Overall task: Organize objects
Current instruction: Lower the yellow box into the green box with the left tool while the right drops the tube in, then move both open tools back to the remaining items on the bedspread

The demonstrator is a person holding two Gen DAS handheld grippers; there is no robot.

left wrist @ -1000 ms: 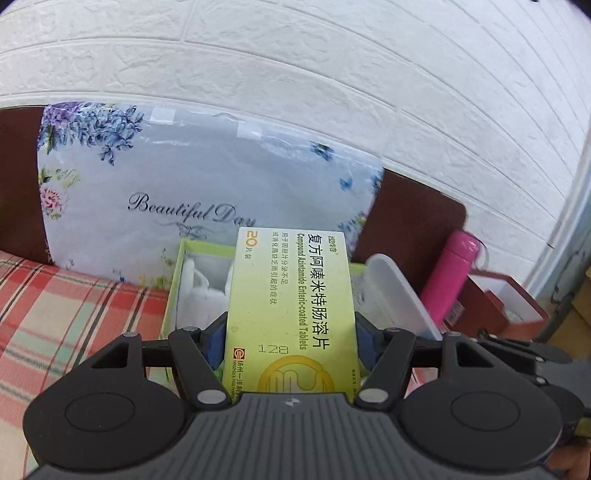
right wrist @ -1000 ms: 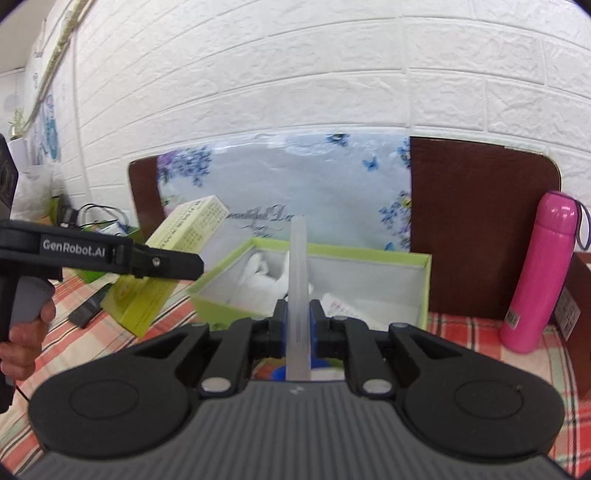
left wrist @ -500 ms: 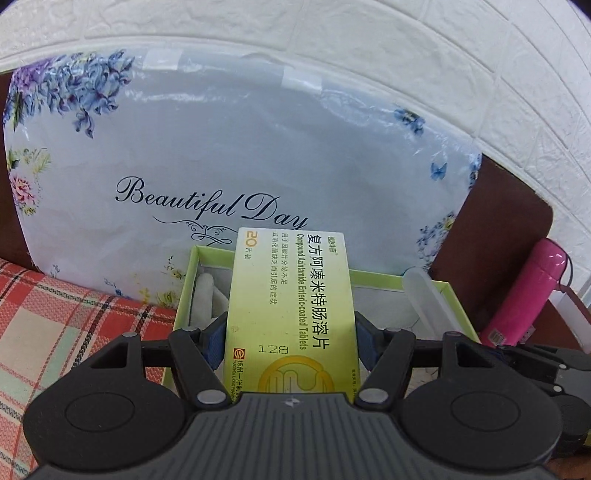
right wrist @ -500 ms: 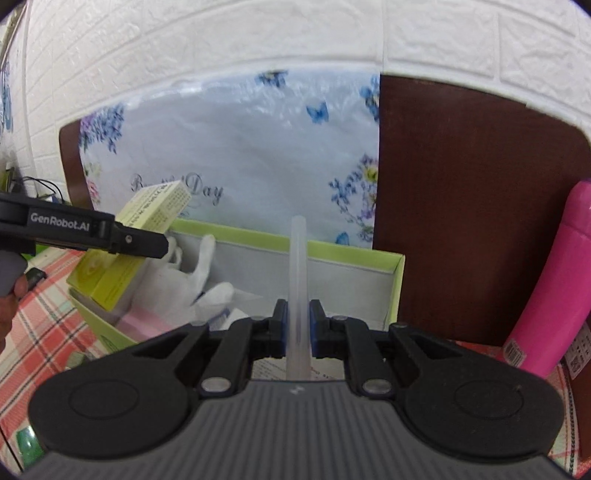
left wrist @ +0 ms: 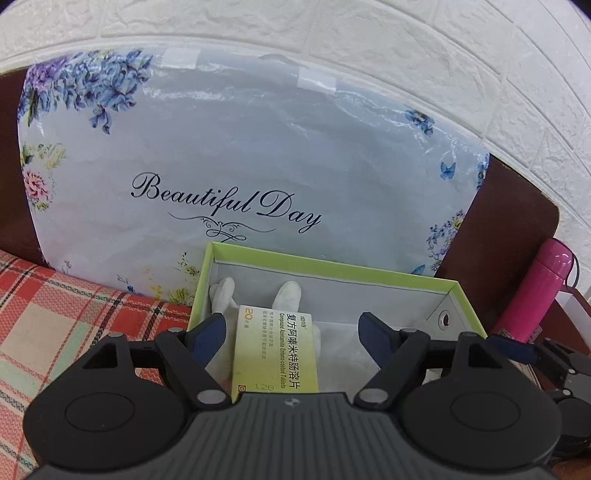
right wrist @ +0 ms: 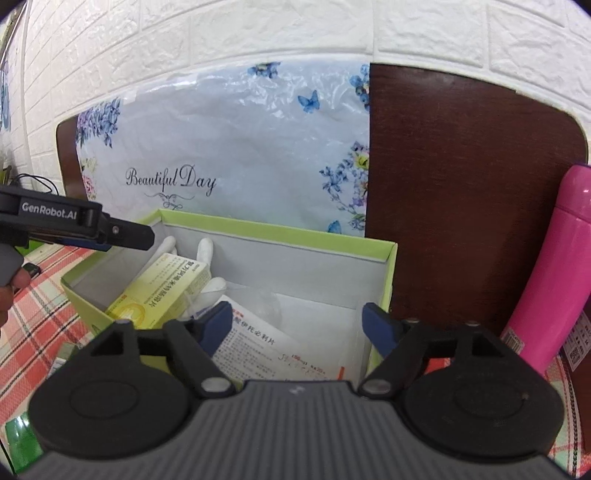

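Left gripper point(left wrist: 291, 334) spread, yellow medicine box point(left wrist: 276, 352) released into green box point(left wrist: 332, 263) | right gripper point(right wrist: 297, 323) spread, its flat pack dropped too | both items stowed

Both views are bright and evenly lit. Soft glare streaks the glossy floral bag point(left wrist: 258, 155). Fisheye distortion bends the brick wall point(right wrist: 295, 33); corners darken.
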